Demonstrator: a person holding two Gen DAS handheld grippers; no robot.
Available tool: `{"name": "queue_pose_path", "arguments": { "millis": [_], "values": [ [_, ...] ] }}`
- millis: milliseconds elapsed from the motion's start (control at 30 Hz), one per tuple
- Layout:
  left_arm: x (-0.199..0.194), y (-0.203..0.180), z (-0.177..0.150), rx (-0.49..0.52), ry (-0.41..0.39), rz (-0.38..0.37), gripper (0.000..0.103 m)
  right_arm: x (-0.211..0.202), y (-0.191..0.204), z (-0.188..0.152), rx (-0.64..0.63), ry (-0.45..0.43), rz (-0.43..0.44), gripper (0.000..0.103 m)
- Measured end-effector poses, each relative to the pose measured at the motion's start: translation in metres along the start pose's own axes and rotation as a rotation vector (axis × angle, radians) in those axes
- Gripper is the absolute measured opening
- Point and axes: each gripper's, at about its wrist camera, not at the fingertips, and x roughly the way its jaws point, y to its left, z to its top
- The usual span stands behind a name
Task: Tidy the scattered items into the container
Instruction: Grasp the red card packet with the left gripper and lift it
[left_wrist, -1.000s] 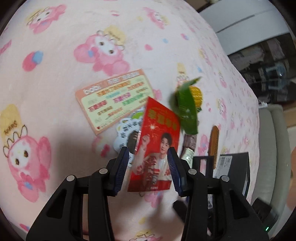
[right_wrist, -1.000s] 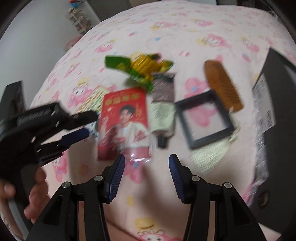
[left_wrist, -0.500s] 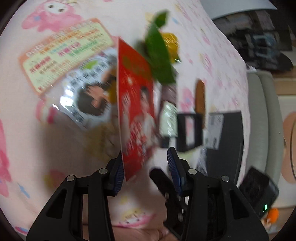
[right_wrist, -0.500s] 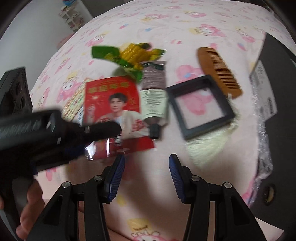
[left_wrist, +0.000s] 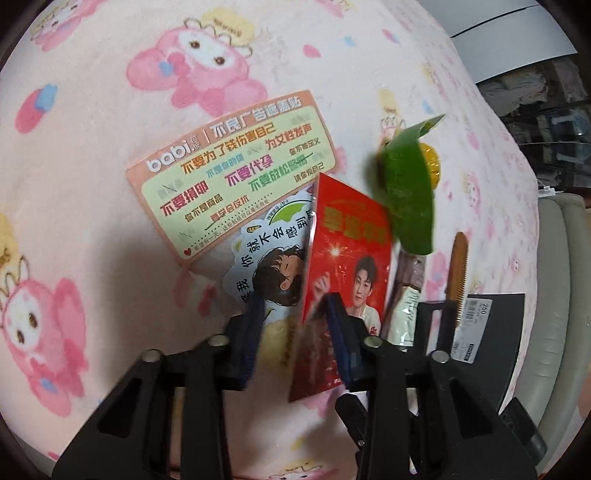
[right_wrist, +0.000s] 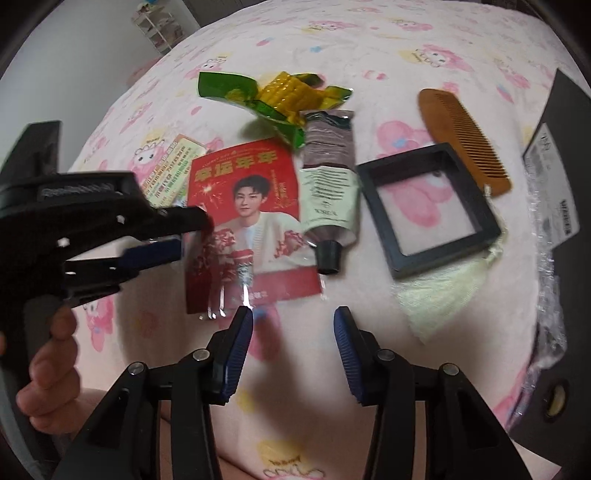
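On the pink cartoon-print blanket (right_wrist: 369, 48) the left gripper (left_wrist: 295, 317) has just been closing, and the red card (right_wrist: 243, 192) stands between its blue pads. In the left wrist view that card is tipped up on edge, its lower part running down between the fingers, the jaws drawn narrow; the blur there means I can't swear the pads press on it from both sides, but it reads as a pinch on the card's near left edge. The right gripper (right_wrist: 293, 328) has been closing a touch as well, yet it hangs with nothing between its pads, half-wide, just short of the card's bottom edge. Here's the relation that matters: the card's long axis runs away from both grippers, toward the green-and-yellow corn toy (right_wrist: 284, 92), and the left hand (right_wrist: 51, 365) is the one on it, coming in from the side. The container, which I take to be the dark box (right_wrist: 565, 177) at the right edge, lies well apart on the far side of the hand-cream tube (right_wrist: 328, 177), the black square frame (right_wrist: 428, 206) and the wooden comb (right_wrist: 465, 140). So the carry would have to cross rightward over those. Two more printed cards, the orange-bordered sticker sheet (left_wrist: 232, 177) and the white one (left_wrist: 273, 266), lie flat beside the lifted card.
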Motion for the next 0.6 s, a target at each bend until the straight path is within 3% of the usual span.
{"name": "queue_pose_path", "arguments": {
  "millis": [33,167,400,500,533,600],
  "values": [
    [0.001,-0.002,-0.002,0.008,0.009,-0.005,0.015,-0.001,-0.001,0.001,0.008,-0.005,0.005,0.042],
    [-0.003,-0.012,-0.015,0.056,0.015,-0.011,0.011,-0.010,-0.008,-0.002,0.032,-0.020,0.004,0.042],
    [0.004,-0.030,-0.039,0.111,0.040,0.016,0.011,-0.031,-0.018,-0.018,0.060,-0.032,0.004,0.042],
    [-0.001,-0.030,-0.053,0.102,0.051,-0.040,0.011,-0.037,-0.022,-0.019,0.060,-0.040,-0.003,0.042],
    [-0.003,-0.025,-0.056,0.091,0.064,-0.078,0.012,-0.040,-0.024,-0.019,0.061,-0.040,-0.001,0.042],
    [-0.011,-0.018,-0.059,0.059,0.063,-0.119,0.026,-0.043,-0.026,-0.020,0.057,-0.037,0.003,0.042]
  ]
}}
